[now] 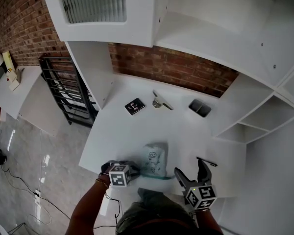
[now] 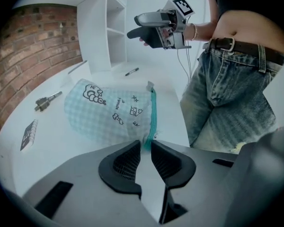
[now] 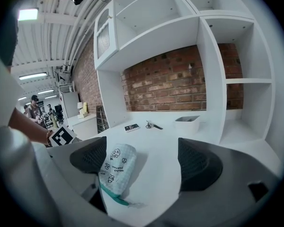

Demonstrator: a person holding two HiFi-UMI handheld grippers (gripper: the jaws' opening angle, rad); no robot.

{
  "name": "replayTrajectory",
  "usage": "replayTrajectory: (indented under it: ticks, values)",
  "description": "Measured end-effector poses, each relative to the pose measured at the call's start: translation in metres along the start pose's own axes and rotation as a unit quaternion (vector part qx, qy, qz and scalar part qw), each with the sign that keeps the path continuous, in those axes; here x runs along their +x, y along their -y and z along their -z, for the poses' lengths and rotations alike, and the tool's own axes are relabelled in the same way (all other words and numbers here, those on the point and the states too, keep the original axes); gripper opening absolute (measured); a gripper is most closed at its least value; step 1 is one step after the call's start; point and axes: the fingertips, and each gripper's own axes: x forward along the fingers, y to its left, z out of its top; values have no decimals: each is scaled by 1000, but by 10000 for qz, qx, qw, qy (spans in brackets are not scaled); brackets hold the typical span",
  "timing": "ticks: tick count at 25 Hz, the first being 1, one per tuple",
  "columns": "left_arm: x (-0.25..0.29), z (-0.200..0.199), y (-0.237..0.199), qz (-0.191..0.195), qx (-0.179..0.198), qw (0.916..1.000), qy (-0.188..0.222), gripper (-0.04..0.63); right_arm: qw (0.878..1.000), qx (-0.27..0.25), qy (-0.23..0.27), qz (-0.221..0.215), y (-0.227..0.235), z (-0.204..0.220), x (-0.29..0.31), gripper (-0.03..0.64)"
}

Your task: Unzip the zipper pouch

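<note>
Pale checked fabric zipper pouch (image 1: 154,160) lies near the front edge of the white surface (image 1: 132,131), open room behind it; left tool (image 2: 143,144) pinches its teal zipper end, right tool (image 1: 190,172) gapes wide just beside it, not touching.

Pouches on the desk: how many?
1. The pouch lies on the desk by the person, its teal zipper end pinched in the left gripper. Others could be hidden on the shelves.
</note>
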Motion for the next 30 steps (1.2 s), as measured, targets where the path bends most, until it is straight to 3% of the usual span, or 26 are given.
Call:
replayTrajectory:
  ticks: [5,11,15,18,24,30]
  values:
    - [-3,-1,-1,38,-718,9970,273,64,10000,-2,24,-46,-5,-1,3,466]
    - [-23,-38,-7,7,-1425,9862,848,61,9998,19,-43,-202,-11,3,8,463]
    - [-40,-64,-7,286,-2140,9669,1363,60,9992,133,-149,-343,-16,4,14,448]
    - [-51,-77,-15,275,-2479,9538,1676,60,9977,429,-189,-498,-19,3,21,387]
    - [-78,-98,-35,68,-2841,9294,2353,60,9825,1039,159,-1536,-46,-18,24,268]
    - [-107,-105,-53,-135,-3157,9064,2805,60,9763,596,39,-2080,-72,-30,36,215]
